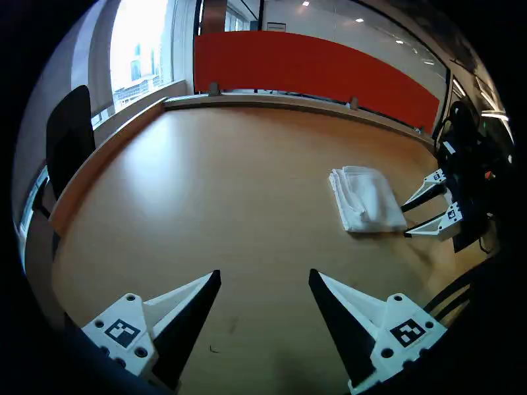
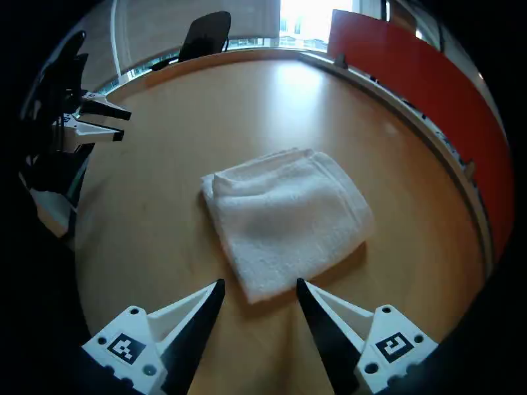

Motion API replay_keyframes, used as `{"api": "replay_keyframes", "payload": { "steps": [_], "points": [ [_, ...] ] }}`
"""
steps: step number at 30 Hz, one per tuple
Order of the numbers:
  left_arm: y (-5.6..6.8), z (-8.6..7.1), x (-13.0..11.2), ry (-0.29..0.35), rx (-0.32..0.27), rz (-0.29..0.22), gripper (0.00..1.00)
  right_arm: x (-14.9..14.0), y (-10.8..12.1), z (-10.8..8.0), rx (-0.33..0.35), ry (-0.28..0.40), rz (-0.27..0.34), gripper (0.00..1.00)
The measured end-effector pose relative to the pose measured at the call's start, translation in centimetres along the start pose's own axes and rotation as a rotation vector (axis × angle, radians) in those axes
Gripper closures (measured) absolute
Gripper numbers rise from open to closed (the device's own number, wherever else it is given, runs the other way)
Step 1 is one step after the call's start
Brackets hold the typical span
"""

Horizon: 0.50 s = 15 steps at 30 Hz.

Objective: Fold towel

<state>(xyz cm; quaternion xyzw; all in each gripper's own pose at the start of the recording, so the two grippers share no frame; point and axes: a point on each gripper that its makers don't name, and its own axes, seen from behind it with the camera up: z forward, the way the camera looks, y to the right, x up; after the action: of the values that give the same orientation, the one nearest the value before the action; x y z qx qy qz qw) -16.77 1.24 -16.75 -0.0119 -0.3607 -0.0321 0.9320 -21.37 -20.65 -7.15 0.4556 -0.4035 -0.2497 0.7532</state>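
Right gripper view: one towel [image 2: 286,217], two tools [image 2: 259,283] [image 2: 126,127].

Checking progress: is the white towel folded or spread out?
Folded. The white towel lies on the wooden table as a compact rectangle, with stacked layers showing along its edge.

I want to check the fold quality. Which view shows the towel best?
The right gripper view: the towel lies folded, large and central, just ahead of the right tongs, layered edges plain. The left gripper view shows the towel small, off to one side, beside those tongs.
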Motion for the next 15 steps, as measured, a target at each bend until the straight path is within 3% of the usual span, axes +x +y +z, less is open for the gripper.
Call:
{"api": "replay_keyframes", "payload": {
  "steps": [7,15],
  "points": [
    [0.0,0.0,0.0,-0.001,-0.002,0.005,0.01,-0.8,0.1,0.2,-0.025,-0.004,0.035,0.23],
    [0.2,0.0,0.0,-0.001,-0.004,0.003,0.01,-1.2,0.4,0.5,-0.053,-0.003,0.077,0.39]
  ]
}}
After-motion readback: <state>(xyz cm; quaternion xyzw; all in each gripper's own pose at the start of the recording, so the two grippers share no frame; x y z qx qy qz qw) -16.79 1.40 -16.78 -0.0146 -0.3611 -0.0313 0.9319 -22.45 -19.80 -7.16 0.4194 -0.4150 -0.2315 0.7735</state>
